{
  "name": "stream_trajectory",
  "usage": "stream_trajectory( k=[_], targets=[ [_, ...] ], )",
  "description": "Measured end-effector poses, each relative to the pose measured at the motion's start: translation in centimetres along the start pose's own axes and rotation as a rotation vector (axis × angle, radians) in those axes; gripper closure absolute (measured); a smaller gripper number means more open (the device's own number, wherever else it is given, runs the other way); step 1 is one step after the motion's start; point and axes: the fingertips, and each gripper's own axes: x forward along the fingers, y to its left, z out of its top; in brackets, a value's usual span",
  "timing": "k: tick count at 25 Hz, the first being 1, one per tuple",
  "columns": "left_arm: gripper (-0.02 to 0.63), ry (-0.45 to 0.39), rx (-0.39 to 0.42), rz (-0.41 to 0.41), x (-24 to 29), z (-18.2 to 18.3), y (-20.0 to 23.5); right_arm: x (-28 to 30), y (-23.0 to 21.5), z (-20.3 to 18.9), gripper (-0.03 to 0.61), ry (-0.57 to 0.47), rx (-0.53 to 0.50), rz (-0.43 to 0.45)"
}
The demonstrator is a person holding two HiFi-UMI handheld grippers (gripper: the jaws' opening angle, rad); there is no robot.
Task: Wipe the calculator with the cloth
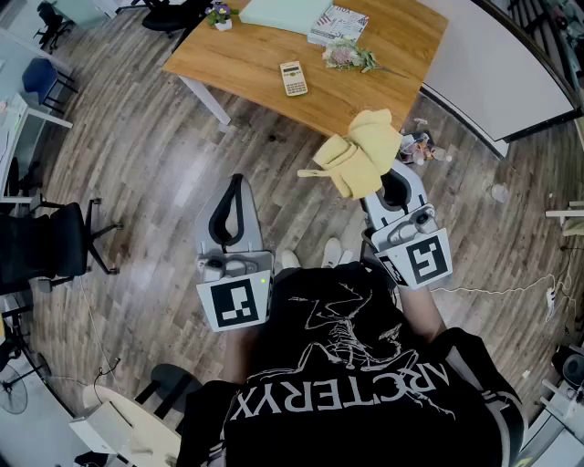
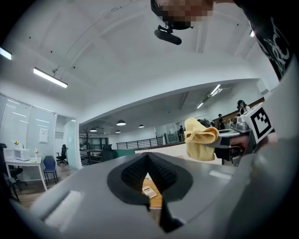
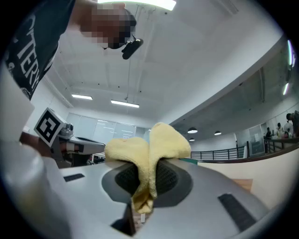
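Observation:
A small beige calculator (image 1: 294, 78) lies on the wooden table (image 1: 246, 55), far ahead of both grippers. It also shows small through the slit under the left jaws as the calculator (image 2: 149, 191). My right gripper (image 1: 388, 175) is shut on a yellow cloth (image 1: 359, 151), which bunches out above the jaws. In the right gripper view the cloth (image 3: 148, 161) is pinched between the dark pads. My left gripper (image 1: 238, 182) is shut with nothing in it, its pads meeting at the tip (image 2: 148, 158). Both are held over the floor in front of the person's chest.
On the table lie a green pad (image 1: 285, 13), a magazine (image 1: 338, 24), a flower sprig (image 1: 349, 57) and a small flower pot (image 1: 219, 15). Litter (image 1: 418, 146) lies on the wooden floor near the table's corner. Office chairs (image 1: 55, 242) stand at the left.

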Motion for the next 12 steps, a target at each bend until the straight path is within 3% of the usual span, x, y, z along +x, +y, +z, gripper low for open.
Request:
stream_trajectory(
  k=[12],
  targets=[
    [0.604,0.006,0.002,0.014,2.6,0.0,0.1,1.7,-2.2,-0.6,0.525,-0.018,0.019,0.015]
  ],
)
